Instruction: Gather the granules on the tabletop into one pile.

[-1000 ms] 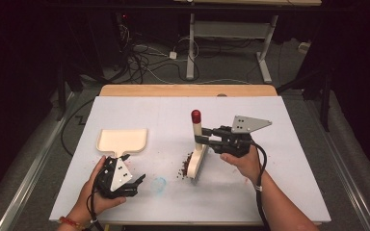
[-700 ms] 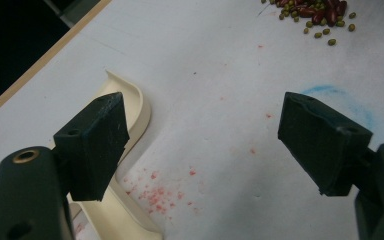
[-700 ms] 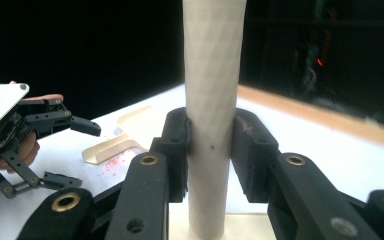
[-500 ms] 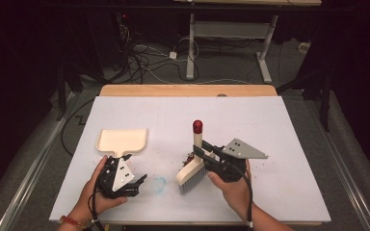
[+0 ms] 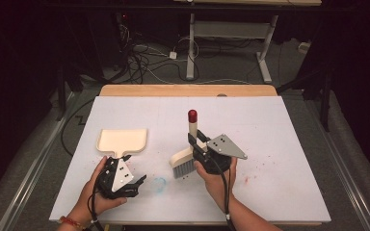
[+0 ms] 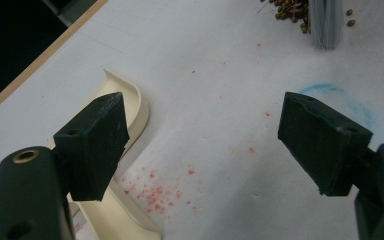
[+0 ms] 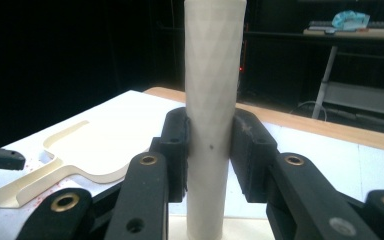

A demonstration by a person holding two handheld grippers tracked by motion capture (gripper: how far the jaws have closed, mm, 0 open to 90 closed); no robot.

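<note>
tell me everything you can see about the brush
The hand brush has a cream, plastic-looking body, a faceted cylindrical handle with a red tip, and grey bristles. It stands upright, bristles down on the white table, right of the cream dustpan. The right gripper is shut on its handle, fingers pressing both sides. Small dark beans lie at its bristles.

brush (image 5: 189, 153): cream handle, red tip, grey bristles
dustpan (image 5: 122, 141): cream
table (image 5: 289, 144): white, pink specks, blue ring mark
grippers' jaws: black
</note>
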